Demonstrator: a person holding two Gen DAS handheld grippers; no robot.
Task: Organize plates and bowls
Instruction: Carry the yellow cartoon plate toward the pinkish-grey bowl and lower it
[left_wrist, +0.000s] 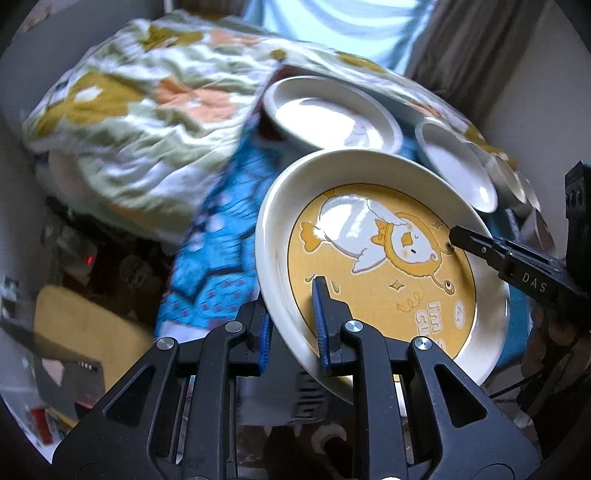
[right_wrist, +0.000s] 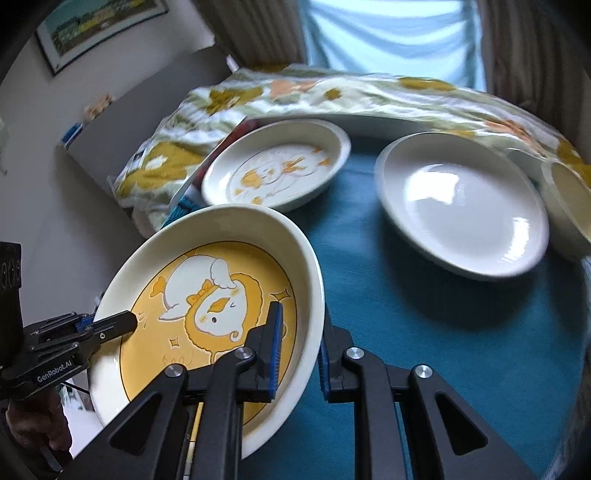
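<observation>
The yellow duck plate (right_wrist: 207, 306) is up off the teal cloth (right_wrist: 424, 332), tilted, and held from two sides at once. The left gripper (left_wrist: 291, 325) has its jaws closed on the plate's near rim in its own view, one blue pad inside on the yellow picture and the other outside beneath the rim. The right gripper (right_wrist: 299, 347) does the same on the opposite rim: one pad rests on the yellow inner face, the other behind the white wall of the plate. Each gripper shows in the other's camera as a dark finger reaching over the edge.

The held plate carries nothing but its printed picture, a white duck in a lion's mane (with some lettering near the rim that is too distorted to read).

Behind it on the cloth lie three more dishes, all empty. A pale duck plate (right_wrist: 277, 166) sits farthest back, close to the raised plate's far rim. To the right, well apart, a plain white plate (right_wrist: 461, 206) lies flat. At the right edge a cream bowl (right_wrist: 569, 206) is partly cut off and blurred, just beside the plain plate.

A rumpled floral blanket (right_wrist: 221, 107) runs along behind the dishes, with a curtain (right_wrist: 388, 33) past it.
</observation>
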